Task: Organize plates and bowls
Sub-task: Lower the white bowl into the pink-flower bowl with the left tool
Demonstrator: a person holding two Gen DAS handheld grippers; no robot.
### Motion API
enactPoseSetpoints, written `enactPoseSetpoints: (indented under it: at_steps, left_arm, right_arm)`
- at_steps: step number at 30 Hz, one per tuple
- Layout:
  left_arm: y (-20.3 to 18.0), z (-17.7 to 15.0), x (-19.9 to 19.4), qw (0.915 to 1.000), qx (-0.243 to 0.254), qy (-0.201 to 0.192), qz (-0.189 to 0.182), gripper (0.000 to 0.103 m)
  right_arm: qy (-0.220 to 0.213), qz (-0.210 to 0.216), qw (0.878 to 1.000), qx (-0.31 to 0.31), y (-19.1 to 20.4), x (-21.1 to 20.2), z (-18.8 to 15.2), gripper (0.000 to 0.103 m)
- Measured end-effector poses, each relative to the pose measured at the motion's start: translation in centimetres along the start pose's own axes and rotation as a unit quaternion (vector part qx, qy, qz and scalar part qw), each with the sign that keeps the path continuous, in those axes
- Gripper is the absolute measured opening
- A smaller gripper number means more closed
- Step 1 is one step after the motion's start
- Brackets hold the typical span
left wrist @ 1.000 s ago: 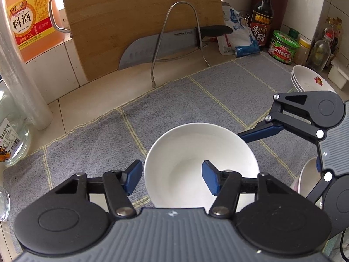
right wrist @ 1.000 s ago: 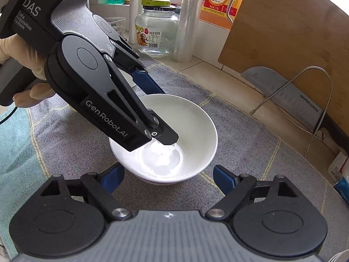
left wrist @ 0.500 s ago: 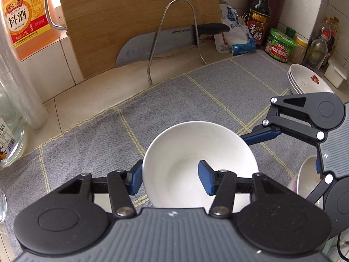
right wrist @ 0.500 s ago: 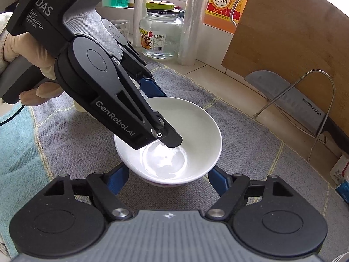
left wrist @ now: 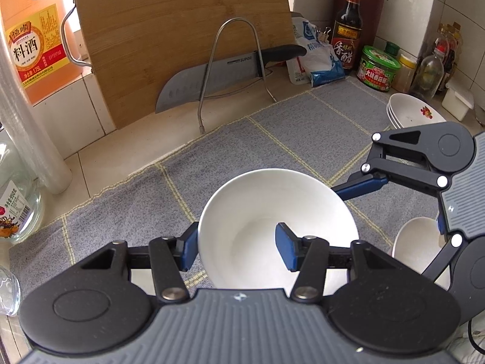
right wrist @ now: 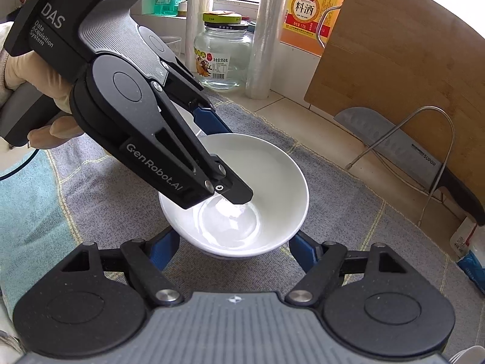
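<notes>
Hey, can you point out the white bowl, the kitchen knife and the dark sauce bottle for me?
white bowl (left wrist: pixel 257 212): left wrist view, on its inner wall.
kitchen knife (left wrist: pixel 194 83): left wrist view, on the flat of its blade.
dark sauce bottle (left wrist: pixel 348 27): left wrist view, on its glass body above the label.

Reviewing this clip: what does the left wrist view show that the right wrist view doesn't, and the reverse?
Only the left wrist view: the stacked plates at the far right, the dark sauce bottle and the green-lidded tub. Only the right wrist view: the gloved hand holding the left gripper, and the glass jar's yellow lid. Both: the white bowl, with one left finger inside its rim, the grey mat, the knife and the cutting board.
</notes>
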State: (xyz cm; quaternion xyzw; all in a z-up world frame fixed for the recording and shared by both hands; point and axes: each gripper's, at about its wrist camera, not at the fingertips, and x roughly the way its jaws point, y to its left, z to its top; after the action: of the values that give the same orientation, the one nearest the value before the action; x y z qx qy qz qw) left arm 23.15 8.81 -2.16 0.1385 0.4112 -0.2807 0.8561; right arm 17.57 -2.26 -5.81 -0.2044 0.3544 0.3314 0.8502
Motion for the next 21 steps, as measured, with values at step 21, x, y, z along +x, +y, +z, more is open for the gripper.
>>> enactPoseSetpoints:
  at_steps: [21]
  left_arm:
    - [-6.7,-0.1,-4.3,0.9990,0.037,-0.025,-0.007,0.052]
  right_arm:
    - [-0.013,-0.013,1.000,0.019,2.3,-6.4,-3.4,0.083]
